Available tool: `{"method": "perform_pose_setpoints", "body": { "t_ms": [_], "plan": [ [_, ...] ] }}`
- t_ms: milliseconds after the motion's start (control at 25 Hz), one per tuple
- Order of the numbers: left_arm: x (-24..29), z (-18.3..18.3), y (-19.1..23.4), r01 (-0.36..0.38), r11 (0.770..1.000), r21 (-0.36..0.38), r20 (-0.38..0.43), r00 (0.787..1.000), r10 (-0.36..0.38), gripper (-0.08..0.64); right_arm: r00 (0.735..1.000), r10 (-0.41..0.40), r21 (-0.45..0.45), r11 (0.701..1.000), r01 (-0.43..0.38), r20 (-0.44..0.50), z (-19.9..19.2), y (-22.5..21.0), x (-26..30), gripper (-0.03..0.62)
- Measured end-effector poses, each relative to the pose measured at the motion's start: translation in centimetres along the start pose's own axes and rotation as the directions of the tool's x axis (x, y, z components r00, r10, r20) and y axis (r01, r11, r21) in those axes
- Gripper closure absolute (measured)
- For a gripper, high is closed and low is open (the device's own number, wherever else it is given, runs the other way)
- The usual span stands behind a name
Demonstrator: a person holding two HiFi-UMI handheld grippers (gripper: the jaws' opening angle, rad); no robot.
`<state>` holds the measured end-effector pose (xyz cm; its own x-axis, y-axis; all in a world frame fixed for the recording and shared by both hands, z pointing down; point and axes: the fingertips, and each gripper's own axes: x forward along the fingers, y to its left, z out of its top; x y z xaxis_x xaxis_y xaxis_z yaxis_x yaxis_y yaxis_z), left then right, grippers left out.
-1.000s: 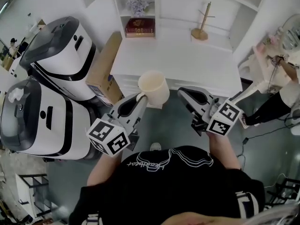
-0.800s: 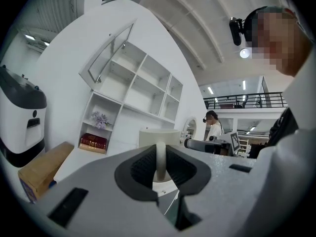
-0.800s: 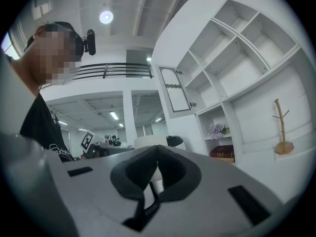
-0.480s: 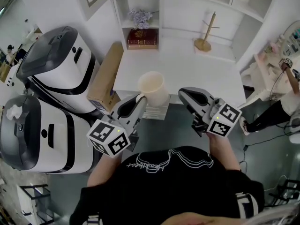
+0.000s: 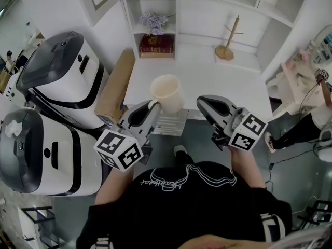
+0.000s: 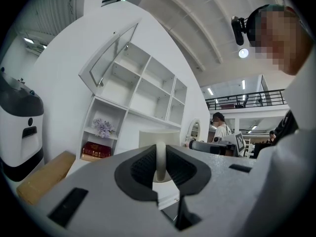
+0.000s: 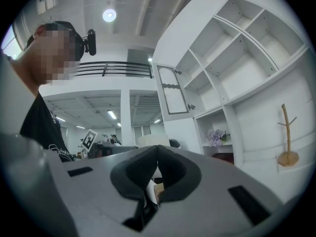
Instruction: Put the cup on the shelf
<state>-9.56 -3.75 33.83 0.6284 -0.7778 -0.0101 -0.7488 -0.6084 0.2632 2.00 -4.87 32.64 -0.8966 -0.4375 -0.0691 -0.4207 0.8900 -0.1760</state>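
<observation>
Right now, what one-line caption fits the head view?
Left gripper holds a cream cup by its handle before the white shelf unit; right gripper shut beside it.

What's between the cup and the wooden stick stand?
Just bare white tabletop between the cream cup and wooden peg stand, shown in the head view.

Cursive print on the black shirt [image 5: 171, 182] and gilt on the red book [image 5: 156, 43], neither legible.

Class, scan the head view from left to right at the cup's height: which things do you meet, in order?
From the left: upper white machine → cardboard box → cup → right gripper → person at the right edge.
</observation>
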Motion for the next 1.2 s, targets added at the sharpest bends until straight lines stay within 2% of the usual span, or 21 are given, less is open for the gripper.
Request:
{"method": "perform_pose_setpoints", "body": {
  "t_ms": [240, 600, 960, 1200],
  "plan": [
    [2.5, 1.1, 2.1, -0.017, 1.000, 0.018, 0.009, 1.000, 0.017, 0.514, 1.000, 0.013, -0.005, 1.000, -0.013, 0.013, 0.7, -3.3, 1.7, 0.586],
    [9.6, 4.0, 7.5, -0.045, 0.998, 0.040, 0.019, 0.999, 0.045, 0.514, 0.999, 0.045, -0.004, 0.999, -0.045, 0.010, 2.7, -11.8, 6.4, 0.586],
    [16.7, 7.2, 12.7, -0.093, 0.992, 0.091, 0.032, 0.995, 0.091, 0.514, 0.996, 0.090, 0.001, 0.996, -0.090, -0.002, 4.1, -19.5, 10.6, 0.586],
    [19.8, 9.9, 15.6, -0.145, 0.983, 0.114, 0.064, 0.988, 0.139, 0.514, 0.992, 0.125, -0.003, 0.992, -0.125, -0.014, 4.3, -22.9, 12.4, 0.586]
  ]
}}
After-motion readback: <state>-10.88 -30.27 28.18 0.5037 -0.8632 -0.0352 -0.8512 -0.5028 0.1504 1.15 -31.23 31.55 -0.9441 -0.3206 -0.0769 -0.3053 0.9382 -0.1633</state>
